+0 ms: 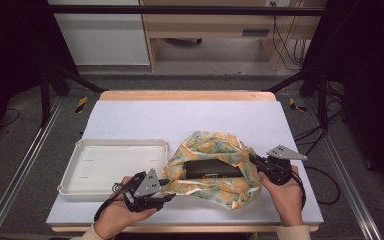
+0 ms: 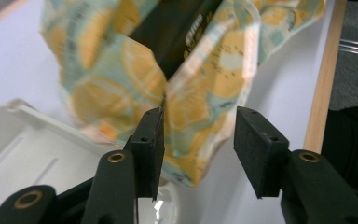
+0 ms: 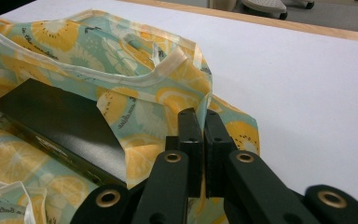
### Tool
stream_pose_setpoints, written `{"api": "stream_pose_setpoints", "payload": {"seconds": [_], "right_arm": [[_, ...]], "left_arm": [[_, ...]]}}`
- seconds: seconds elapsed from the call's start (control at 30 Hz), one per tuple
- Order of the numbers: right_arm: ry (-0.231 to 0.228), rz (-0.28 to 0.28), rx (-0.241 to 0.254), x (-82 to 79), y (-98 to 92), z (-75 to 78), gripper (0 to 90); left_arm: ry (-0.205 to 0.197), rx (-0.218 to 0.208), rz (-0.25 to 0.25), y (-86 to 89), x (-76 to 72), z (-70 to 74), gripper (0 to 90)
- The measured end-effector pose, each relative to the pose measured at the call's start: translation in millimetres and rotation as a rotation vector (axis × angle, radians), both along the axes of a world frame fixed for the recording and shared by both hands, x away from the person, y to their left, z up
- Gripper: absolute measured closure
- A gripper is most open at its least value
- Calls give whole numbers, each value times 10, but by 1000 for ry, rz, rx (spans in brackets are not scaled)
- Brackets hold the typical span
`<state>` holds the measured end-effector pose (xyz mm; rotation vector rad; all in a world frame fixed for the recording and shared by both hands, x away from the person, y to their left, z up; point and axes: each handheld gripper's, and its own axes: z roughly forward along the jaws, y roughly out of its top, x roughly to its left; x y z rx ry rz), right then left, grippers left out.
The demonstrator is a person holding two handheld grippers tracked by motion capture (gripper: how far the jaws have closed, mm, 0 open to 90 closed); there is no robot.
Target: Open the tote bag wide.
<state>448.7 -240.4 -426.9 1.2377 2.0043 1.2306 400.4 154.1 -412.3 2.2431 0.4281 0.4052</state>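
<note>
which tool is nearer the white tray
Left. The left tool sits just off the white tray's near right corner; the right tool is beyond the bag.

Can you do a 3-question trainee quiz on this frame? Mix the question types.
1. True or false: the left gripper has its jaws clamped on the lemon-print bag.
2. Multiple choice: where is the black box?
A. In the white tray
B. Inside the bag's open mouth
C. On the bare table beyond the bag
3. Short answer: what lies in the white tray?

Key
1. False. In the left gripper view the jaws stand apart, with bag fabric between them.
2. B. The bag's fabric surrounds the box, and the right gripper is shut on the bag's edge.
3. Nothing; the tray holds no items.
</note>
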Motion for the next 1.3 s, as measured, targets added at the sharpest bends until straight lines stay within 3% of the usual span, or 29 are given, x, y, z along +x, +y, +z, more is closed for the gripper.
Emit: {"api": "stream_pose_setpoints", "payload": {"seconds": [0.2, 0.27, 0.4, 0.6, 0.87, 1.0, 1.3], "right_arm": [[-12, 5, 2, -17, 4, 30, 888], [-16, 4, -3, -26, 7, 54, 888], [-33, 6, -9, -46, 16, 118, 888], [-72, 5, -32, -61, -6, 268, 888], [-95, 15, -41, -55, -27, 366, 882], [-87, 16, -52, -42, -7, 344, 858], [-36, 23, -110, -45, 88, 317, 506]], "left_arm": [[-59, -24, 65, -10, 195, 246, 467], [-83, -20, 72, -79, 325, 307, 457], [-100, 11, 93, -220, 524, 312, 427], [-101, 54, 112, -384, 775, 186, 421], [-60, 142, 105, -472, 962, 118, 747], [-79, 158, 127, -494, 1013, 153, 862], [-126, 95, 187, -430, 1065, 296, 891]]}}
